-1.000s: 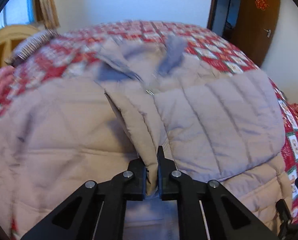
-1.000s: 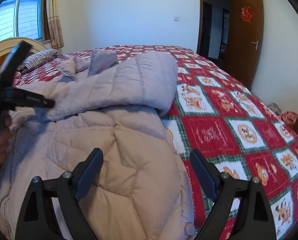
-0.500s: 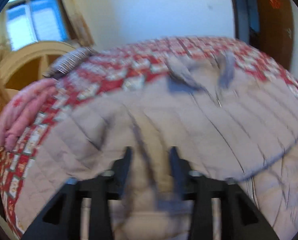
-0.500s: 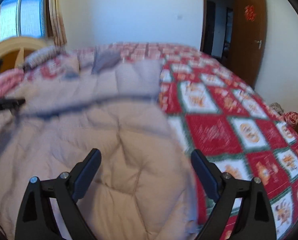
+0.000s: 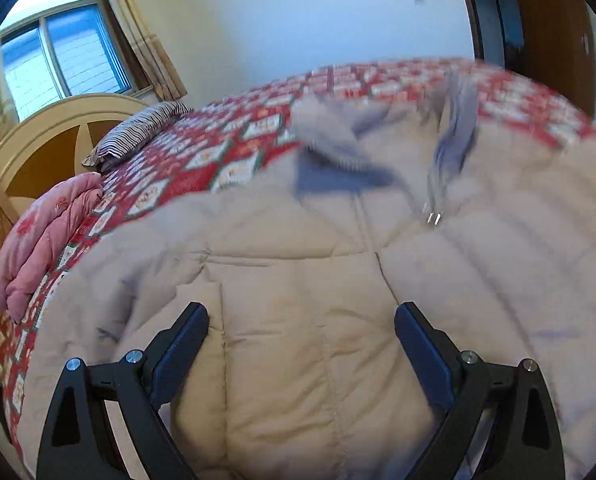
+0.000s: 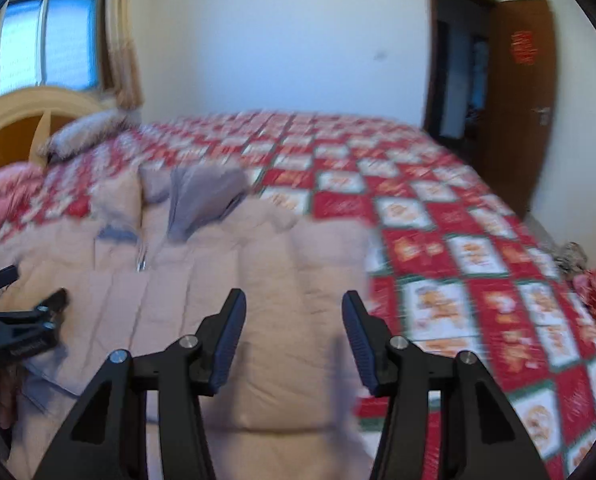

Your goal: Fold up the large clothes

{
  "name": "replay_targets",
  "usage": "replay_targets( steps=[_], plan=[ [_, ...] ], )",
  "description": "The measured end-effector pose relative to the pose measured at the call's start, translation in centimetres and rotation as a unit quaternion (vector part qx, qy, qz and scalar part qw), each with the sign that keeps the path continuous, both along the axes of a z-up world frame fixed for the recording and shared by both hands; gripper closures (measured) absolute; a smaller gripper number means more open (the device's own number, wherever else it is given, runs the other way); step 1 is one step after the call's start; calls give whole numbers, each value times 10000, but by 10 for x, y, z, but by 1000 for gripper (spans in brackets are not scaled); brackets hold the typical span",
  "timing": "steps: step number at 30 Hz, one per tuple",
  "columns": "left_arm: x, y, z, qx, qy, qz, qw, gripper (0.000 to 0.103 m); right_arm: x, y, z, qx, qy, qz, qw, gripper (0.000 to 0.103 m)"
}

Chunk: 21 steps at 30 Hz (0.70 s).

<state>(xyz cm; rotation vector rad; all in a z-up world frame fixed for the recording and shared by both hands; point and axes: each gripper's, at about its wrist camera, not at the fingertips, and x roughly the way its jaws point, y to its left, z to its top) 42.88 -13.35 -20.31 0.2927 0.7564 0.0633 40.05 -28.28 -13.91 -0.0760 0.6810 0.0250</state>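
Note:
A large beige quilted jacket (image 5: pixel 306 288) with a grey collar lies spread on the bed, front side up, zipper pull (image 5: pixel 432 216) near the collar. It also shows in the right wrist view (image 6: pixel 225 280), with its right edge folded over. My left gripper (image 5: pixel 301 330) is open and empty just above the jacket's lower front. My right gripper (image 6: pixel 293 332) is open and empty above the jacket's right side. The left gripper also shows at the left edge of the right wrist view (image 6: pixel 21 316).
The bed has a red checked quilt (image 6: pixel 438 240). A striped pillow (image 5: pixel 137 136), a pink folded blanket (image 5: pixel 45 236) and a cream headboard (image 5: pixel 45 136) are at the left. A brown door (image 6: pixel 522 92) stands open at the right.
My left gripper let go of the jacket's front edge and opened wide. The front panel now lies flat. My right gripper moved over the jacket, its jaws a little narrower.

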Motion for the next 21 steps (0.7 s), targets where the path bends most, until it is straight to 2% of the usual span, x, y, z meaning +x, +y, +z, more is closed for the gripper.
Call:
replay_targets(
  steps=[3,5,18,21],
  plan=[
    [1,-2,-4,7,-54,-40,10000,8,14,1,-34,-50,487,-2,9988,49],
    [1,-4,-9,40,-35,-59,10000,7,15,-4,-47,94,598,-71,9981,49],
    [6,-7,-15,116,61,-21,9999,5,21,5,-58,-254,747,-157,9968,49],
    [1,-1,6,1,262,-44,9996,5,23,12,-54,-541,857,-157,9947,49]
  ],
)
